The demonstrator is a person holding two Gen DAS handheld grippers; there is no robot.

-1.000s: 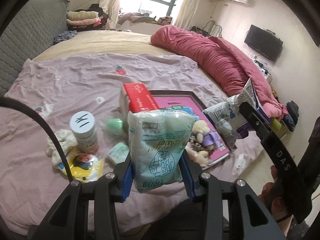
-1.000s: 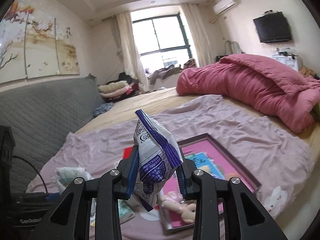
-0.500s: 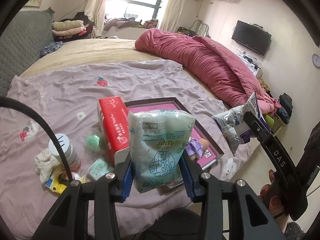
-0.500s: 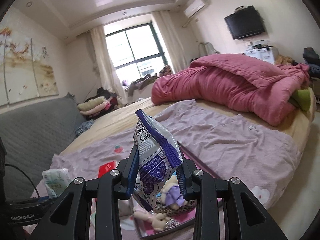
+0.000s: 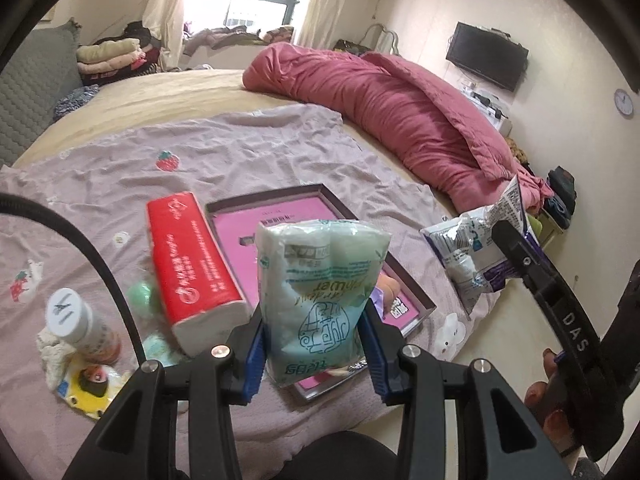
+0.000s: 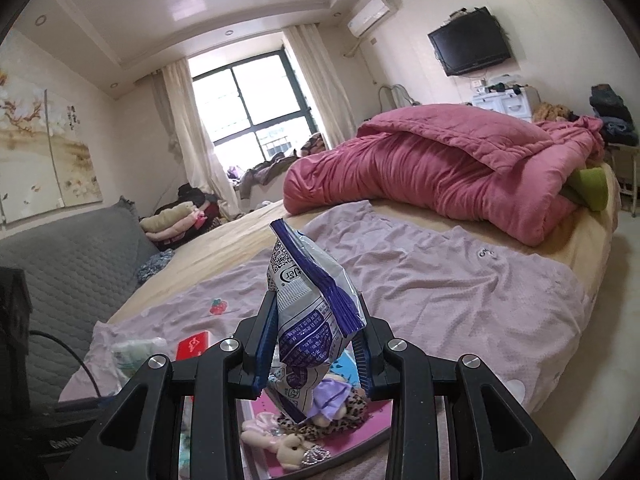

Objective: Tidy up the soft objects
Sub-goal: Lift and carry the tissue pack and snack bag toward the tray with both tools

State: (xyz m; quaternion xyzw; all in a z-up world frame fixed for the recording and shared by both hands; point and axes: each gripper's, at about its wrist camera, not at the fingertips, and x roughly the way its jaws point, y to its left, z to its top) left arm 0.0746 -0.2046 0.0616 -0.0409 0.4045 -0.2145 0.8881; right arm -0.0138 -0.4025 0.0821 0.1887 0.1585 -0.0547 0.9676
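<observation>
Left tool (image 5: 314, 350): clamps green tissue pack (image 5: 320, 300); right tool (image 6: 316, 354): clamps purple snack bag (image 6: 308, 312); neither placed; red pack (image 5: 192, 264), bottle (image 5: 78, 326) left on bed (image 5: 260, 152)

Your right gripper (image 6: 316, 346) clamps purple-white snack bag (image 6: 310, 304), upright, above pink tray (image 6: 372, 432) holding doll (image 6: 320, 412); lilac sheet (image 6: 440, 292) and red quilt (image 6: 440, 168) beyond
</observation>
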